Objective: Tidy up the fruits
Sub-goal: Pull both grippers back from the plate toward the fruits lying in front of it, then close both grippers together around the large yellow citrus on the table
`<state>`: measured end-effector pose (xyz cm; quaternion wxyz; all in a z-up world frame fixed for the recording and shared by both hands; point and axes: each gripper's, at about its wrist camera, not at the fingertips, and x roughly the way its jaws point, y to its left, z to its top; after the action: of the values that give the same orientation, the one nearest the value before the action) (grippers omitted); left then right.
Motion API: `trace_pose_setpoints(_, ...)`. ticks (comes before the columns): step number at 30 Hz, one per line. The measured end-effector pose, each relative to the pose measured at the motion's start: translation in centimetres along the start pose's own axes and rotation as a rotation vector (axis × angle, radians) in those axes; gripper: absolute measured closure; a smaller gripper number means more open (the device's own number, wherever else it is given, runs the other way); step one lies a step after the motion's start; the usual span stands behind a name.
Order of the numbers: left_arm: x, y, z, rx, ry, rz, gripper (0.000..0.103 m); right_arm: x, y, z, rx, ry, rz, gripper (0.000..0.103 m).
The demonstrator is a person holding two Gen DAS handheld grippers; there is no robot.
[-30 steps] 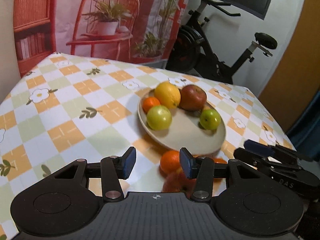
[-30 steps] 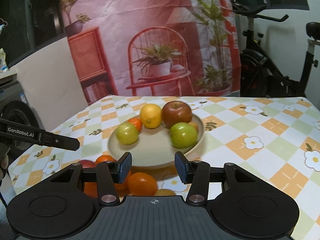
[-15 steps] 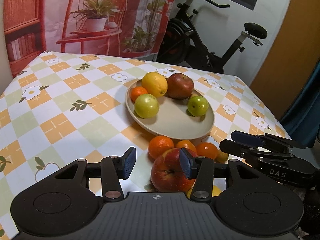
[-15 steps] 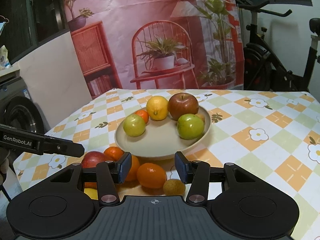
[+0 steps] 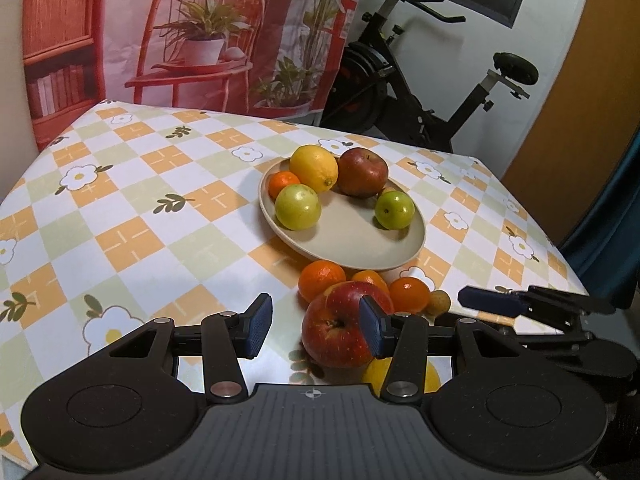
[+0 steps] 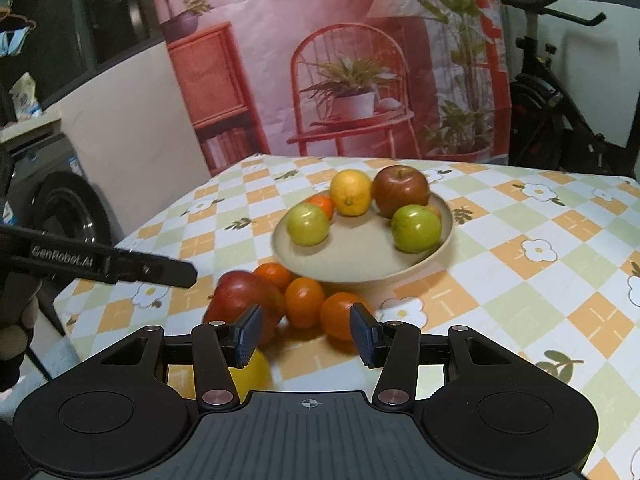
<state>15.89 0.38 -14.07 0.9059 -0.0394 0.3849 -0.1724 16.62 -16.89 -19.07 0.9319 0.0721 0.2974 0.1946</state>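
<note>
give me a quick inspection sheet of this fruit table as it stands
surface: checked flower tablecloth, flat, dry.
job's things: beige plate holds a lemon, dark red apple, two green apples and a small orange. Loose beside it: red apple, three oranges, a second lemon.
clutter: nothing seen.
grippers: left gripper and right gripper both open, holding nothing.
cables: nothing seen.
surroundings: printed backdrop, exercise bike.

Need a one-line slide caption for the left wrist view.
Open left tool over loose red apple and oranges beside the half-filled round beige plate.
</note>
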Motion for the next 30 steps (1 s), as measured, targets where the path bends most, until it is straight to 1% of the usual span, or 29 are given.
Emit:
trace_pose_setpoints(4,-0.4,0.1,-0.3,-0.025,0.007,-0.013,0.053,-0.4,1.2,-0.3,-0.038,0.024,0.026,0.055)
trace_pose_setpoints(11,-0.3,0.6,-1.1,-0.065,0.029,-0.039,0.053,-0.4,2.8,-0.8,-0.09,0.066,0.07,0.054)
trace_pose_setpoints(16,0.3,0.7,-1.2,-0.07,0.044,-0.052,0.053,0.2,2.7,-1.2,-0.078,0.1,0.093,0.053)
trace_pose_setpoints(21,0.8,0.6,-1.2,-0.072,0.061,-0.055,0.054,0.8,2.6,-1.6,-0.061,0.125,0.138,0.047)
trace_pose_setpoints(30,1.1,0.3,-1.3,-0.061,0.07,-0.056,0.054,1.6,2.7,-2.3,-0.032,0.187,0.213,0.048)
